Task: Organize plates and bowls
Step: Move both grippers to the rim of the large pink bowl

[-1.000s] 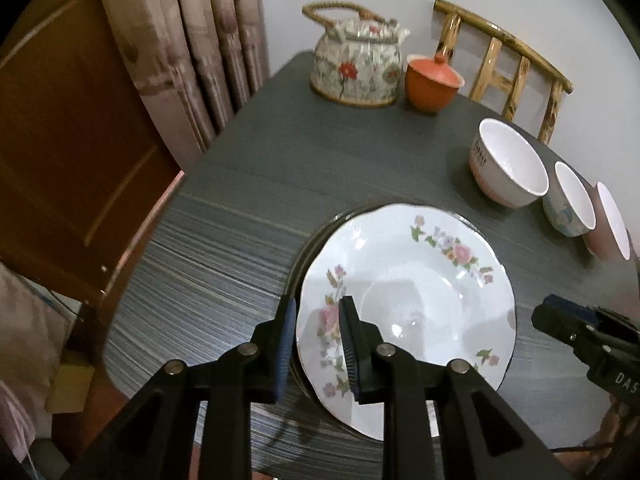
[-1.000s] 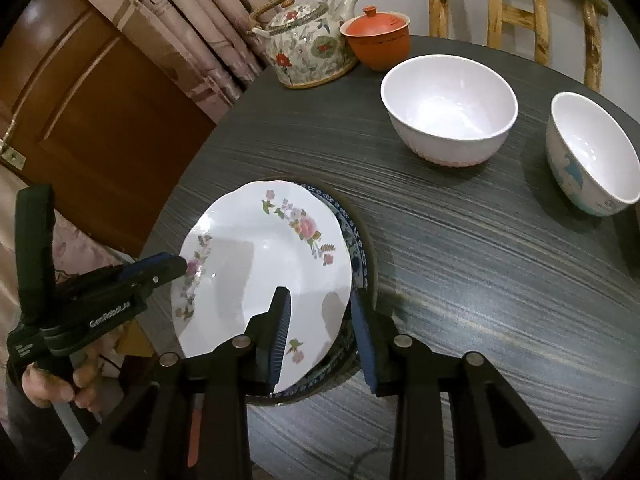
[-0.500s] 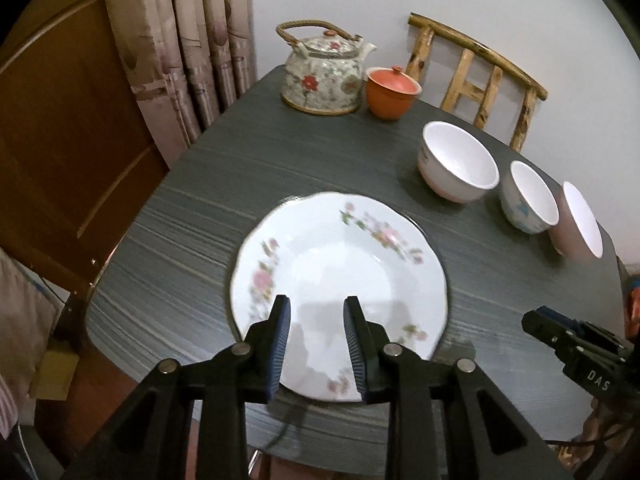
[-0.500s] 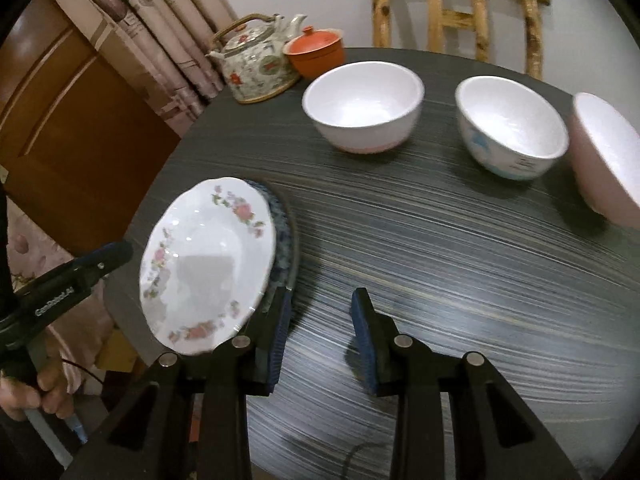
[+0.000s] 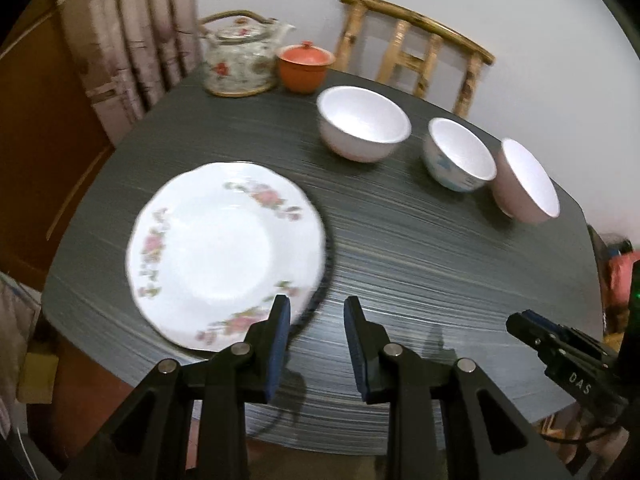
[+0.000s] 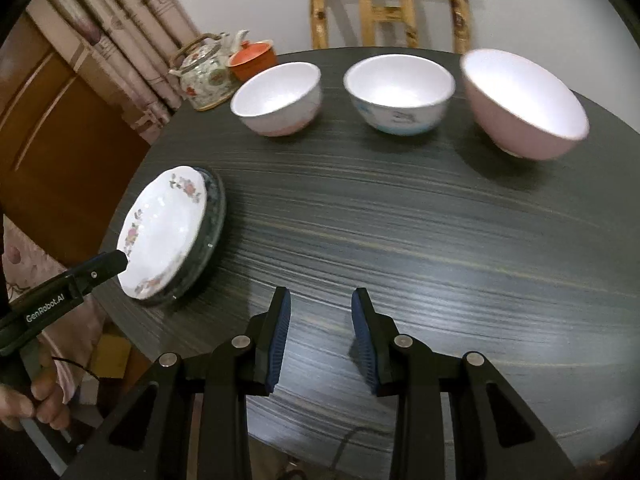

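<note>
A white floral plate (image 5: 224, 252) lies on a darker blue-rimmed plate (image 6: 214, 216) at the left of the dark table; it also shows in the right wrist view (image 6: 164, 228). Three bowls stand in a row at the back: a white one (image 5: 362, 128) (image 6: 278, 98), a white one with blue marks (image 5: 458, 154) (image 6: 398, 94), and a pink one (image 5: 526, 182) (image 6: 524, 102). My left gripper (image 5: 314, 336) is open and empty, just right of the plates' near edge. My right gripper (image 6: 320, 328) is open and empty over bare table (image 6: 400, 240).
A floral teapot (image 5: 240, 60) and an orange lidded cup (image 5: 306, 66) stand at the table's back left. A bamboo chair (image 6: 384, 4) stands behind the table. Curtains (image 5: 132, 40) and a wooden door hang to the left. The table edge lies near both grippers.
My left gripper let go of the floral plate, opened and drew back to the right. My right gripper pulled away from the plates to the right, toward the bowls.
</note>
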Action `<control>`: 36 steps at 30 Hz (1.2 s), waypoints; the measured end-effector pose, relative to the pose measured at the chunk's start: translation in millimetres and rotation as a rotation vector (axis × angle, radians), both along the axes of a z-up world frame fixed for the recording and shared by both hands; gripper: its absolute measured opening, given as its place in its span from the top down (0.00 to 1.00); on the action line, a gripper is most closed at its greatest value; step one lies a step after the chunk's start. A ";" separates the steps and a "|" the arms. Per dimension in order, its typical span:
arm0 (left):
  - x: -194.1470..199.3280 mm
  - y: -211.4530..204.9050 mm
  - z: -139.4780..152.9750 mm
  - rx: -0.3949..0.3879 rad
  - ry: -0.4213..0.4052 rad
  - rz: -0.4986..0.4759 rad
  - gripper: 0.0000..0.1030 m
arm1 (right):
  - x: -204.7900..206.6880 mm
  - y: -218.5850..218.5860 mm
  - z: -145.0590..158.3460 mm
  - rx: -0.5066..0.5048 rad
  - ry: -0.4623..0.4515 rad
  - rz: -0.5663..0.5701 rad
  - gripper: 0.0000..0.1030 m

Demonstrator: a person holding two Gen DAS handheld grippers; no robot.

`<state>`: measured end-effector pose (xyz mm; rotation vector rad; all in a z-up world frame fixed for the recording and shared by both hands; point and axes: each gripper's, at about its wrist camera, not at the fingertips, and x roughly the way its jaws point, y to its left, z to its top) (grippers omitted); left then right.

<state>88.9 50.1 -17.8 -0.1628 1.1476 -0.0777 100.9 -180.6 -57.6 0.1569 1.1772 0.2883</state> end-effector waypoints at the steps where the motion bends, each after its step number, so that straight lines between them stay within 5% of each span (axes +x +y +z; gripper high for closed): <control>1: 2.6 -5.7 0.5 -0.004 0.006 -0.012 0.73 | -1.0 -7.0 -0.2 0.002 0.002 -0.013 0.70; 18: 72.5 -70.3 14.0 -0.031 0.035 -0.103 0.73 | 18.9 -128.2 1.9 0.037 0.025 -0.251 0.70; 36: 156.0 -161.2 32.1 -0.053 0.018 -0.244 0.73 | 77.2 -185.8 17.7 0.025 -0.009 -0.322 0.70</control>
